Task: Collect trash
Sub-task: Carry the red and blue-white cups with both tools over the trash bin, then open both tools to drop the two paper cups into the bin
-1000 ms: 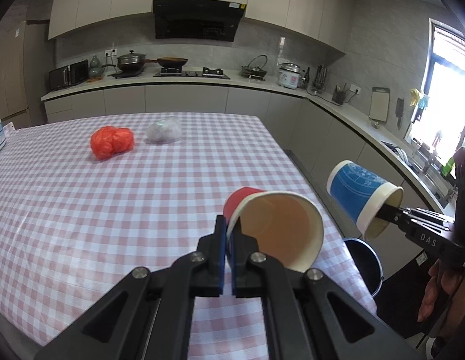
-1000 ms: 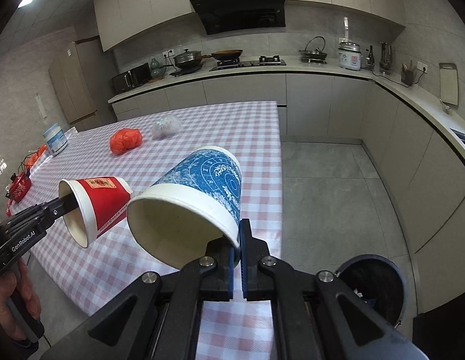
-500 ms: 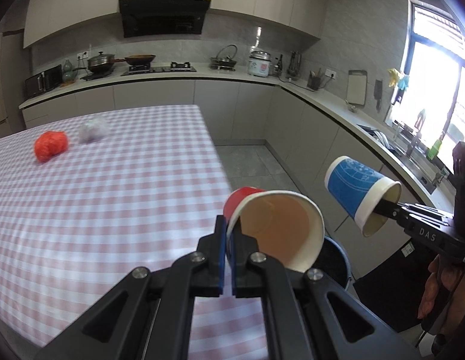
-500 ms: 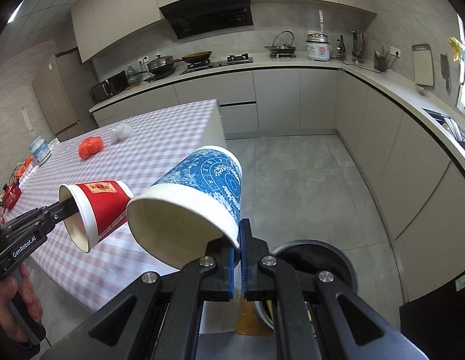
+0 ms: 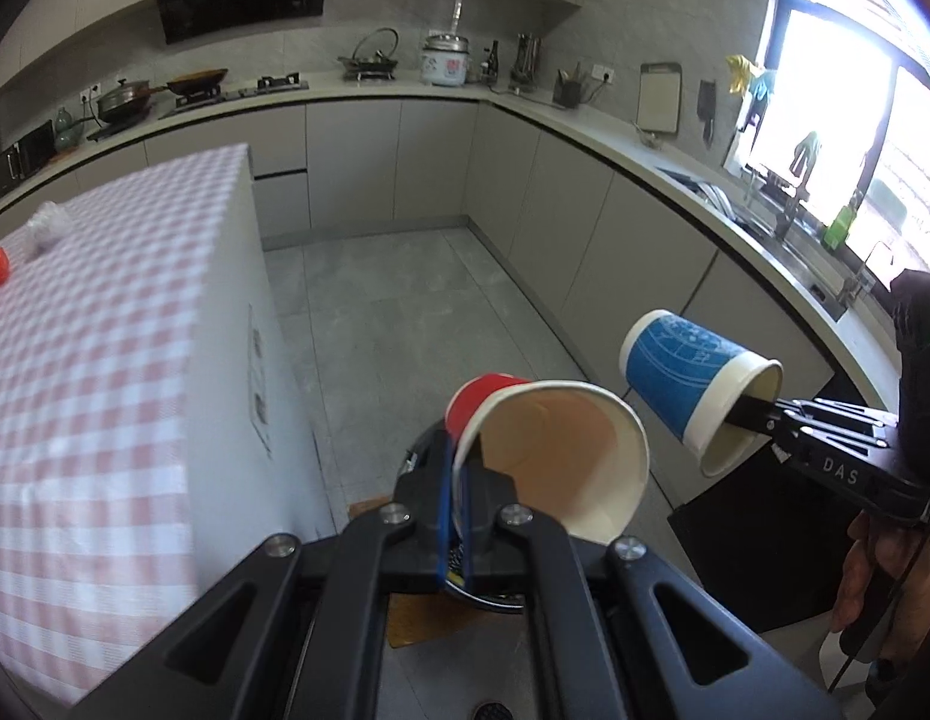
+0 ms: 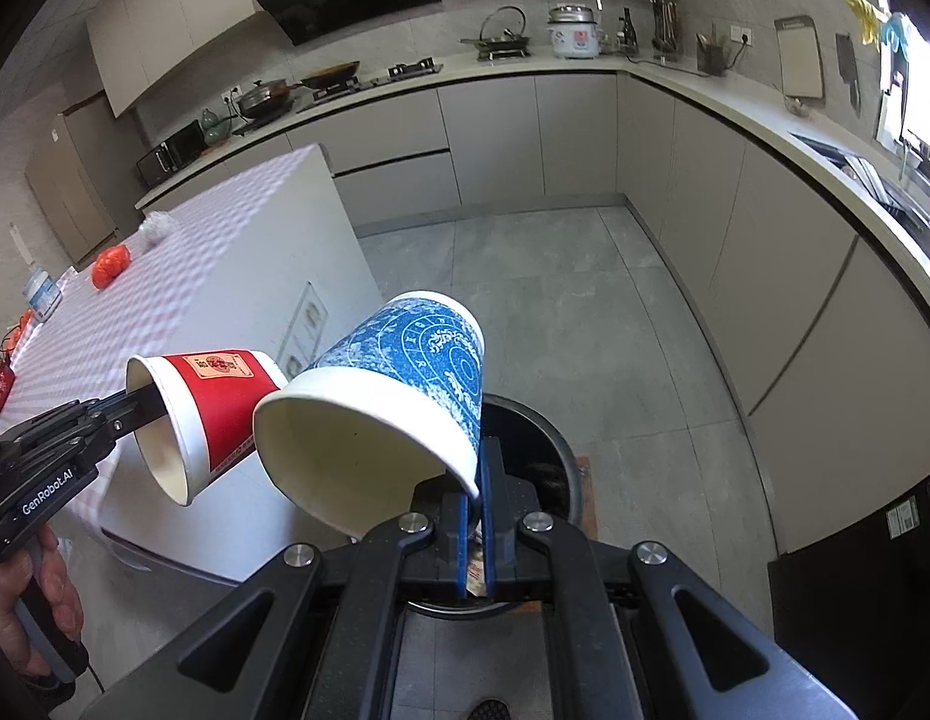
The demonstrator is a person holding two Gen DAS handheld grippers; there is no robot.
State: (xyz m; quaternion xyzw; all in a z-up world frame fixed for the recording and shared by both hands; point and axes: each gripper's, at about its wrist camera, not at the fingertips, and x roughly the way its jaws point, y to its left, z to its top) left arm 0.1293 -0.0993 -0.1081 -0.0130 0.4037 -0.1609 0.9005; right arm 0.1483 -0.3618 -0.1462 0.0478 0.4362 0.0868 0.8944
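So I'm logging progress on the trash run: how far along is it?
Midway. In hand: left gripper pinches the red cup, right gripper the blue cup, both above the bin, not yet dropped. Left: a red wad and a clear wad on the table.

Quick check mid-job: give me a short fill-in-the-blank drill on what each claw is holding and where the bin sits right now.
1. The left claw is shut on the rim of the ____ paper cup.
2. The right claw is shut on the rim of the ____ paper cup.
3. The dark round trash bin stands on the ____, below both cups.
4. A crumpled orange bag lies on the checked ____.

Missing words: red; blue; floor; tablecloth
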